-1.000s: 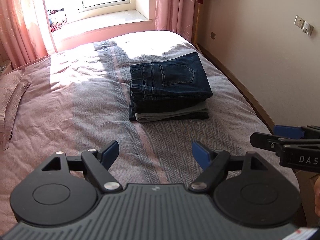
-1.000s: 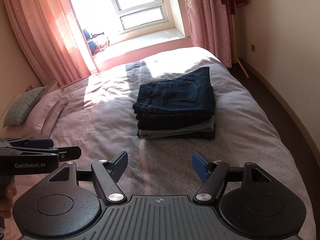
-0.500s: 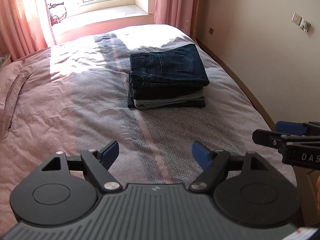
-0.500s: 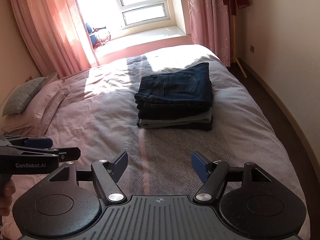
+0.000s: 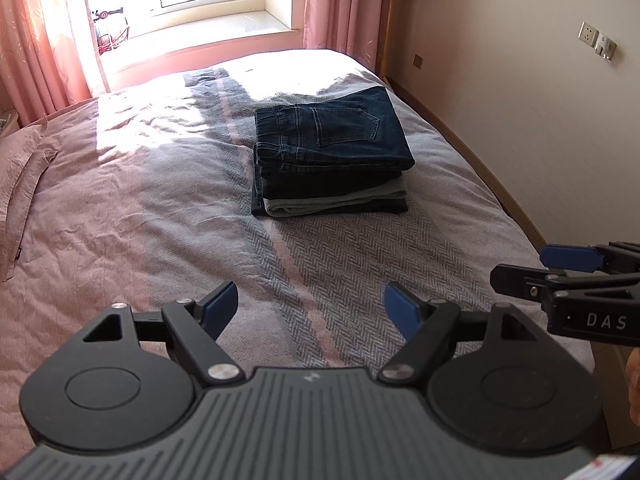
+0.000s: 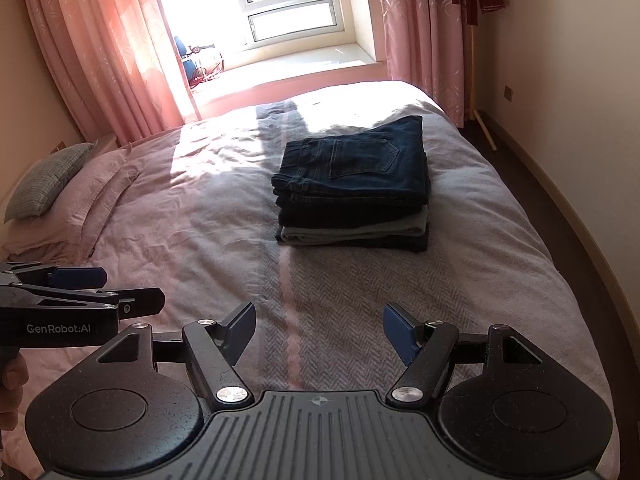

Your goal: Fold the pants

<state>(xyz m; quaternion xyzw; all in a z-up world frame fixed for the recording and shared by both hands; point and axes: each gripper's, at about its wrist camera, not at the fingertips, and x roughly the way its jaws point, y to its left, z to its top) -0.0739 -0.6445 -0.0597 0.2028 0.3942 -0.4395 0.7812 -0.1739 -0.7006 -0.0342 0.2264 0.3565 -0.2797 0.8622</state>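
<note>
We hold both grippers low over the near end of the bed [image 5: 168, 216], angled down and forward, side by side. Left gripper [image 5: 311, 307]: jaws spread wide, blue pads apart, nothing between them but the bedspread far beneath. Right gripper [image 6: 319, 330]: the same, jaws parted wide and empty. Each shows at the edge of the other's view, black frame with blue pads; a bit of a hand [image 6: 10, 384] grips the left handle.

The pants [image 5: 332, 148] lie folded on top of a small stack at mid-bed, well ahead of both grippers. Dark indigo denim, back pocket up, stitching visible, waistband toward the left. Beneath it, further dark folds and one pale grey-green layer; edges roughly squared.

Bedspread: woven herringbone, grey and pink, with a pink stripe running lengthwise, lightly wrinkled. Sun falls across the far half. Pink curtains [image 6: 100, 52] hang in soft pleats beside the window.
</note>
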